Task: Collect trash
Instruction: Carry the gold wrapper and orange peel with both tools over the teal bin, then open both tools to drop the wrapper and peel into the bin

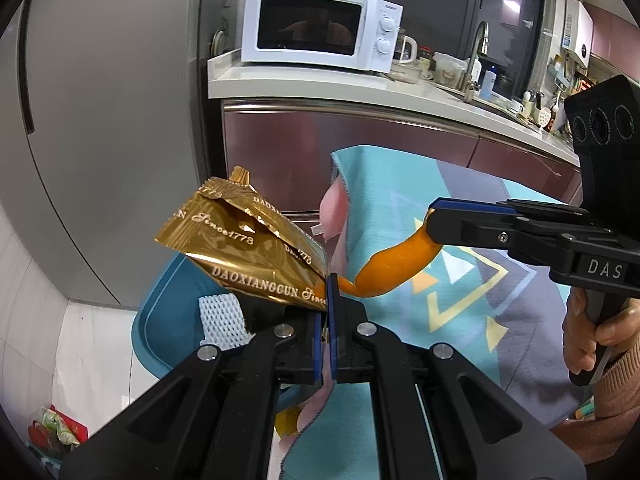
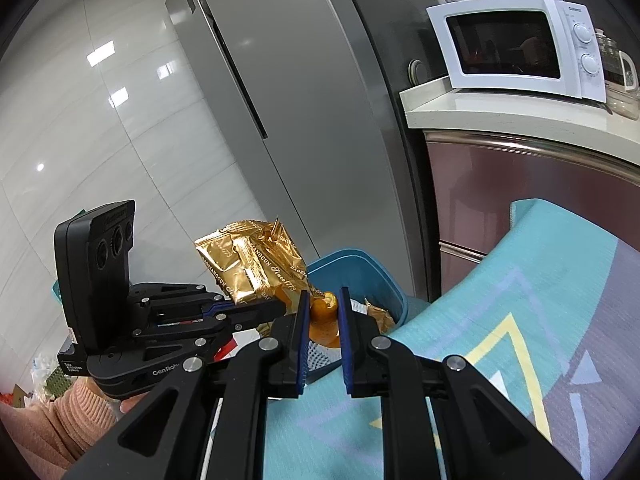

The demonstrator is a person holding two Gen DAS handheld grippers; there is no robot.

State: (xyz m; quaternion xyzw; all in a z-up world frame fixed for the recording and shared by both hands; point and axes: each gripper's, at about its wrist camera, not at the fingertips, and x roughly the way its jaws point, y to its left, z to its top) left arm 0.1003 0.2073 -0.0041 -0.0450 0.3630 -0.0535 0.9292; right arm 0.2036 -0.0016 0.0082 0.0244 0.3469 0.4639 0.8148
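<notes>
I have the left gripper [image 1: 329, 300] clamped on the lower corner of the gold wrapper [image 1: 244, 240], and the right gripper [image 2: 325, 312] pinched on a curl of orange peel [image 2: 323, 314]; both pieces hang above the teal bin [image 2: 360, 268] at the far left end of the patterned cloth [image 2: 520, 320] on the worktop.

My worry is the wrapper: it is held by one thin edge and fans out wide to the left, so on release it may catch the rim or drift onto the floor. The peel sits only partly between the pads and could slip early onto the cloth. The two grippers are also near each other, so a careless move could knock them together.
</notes>
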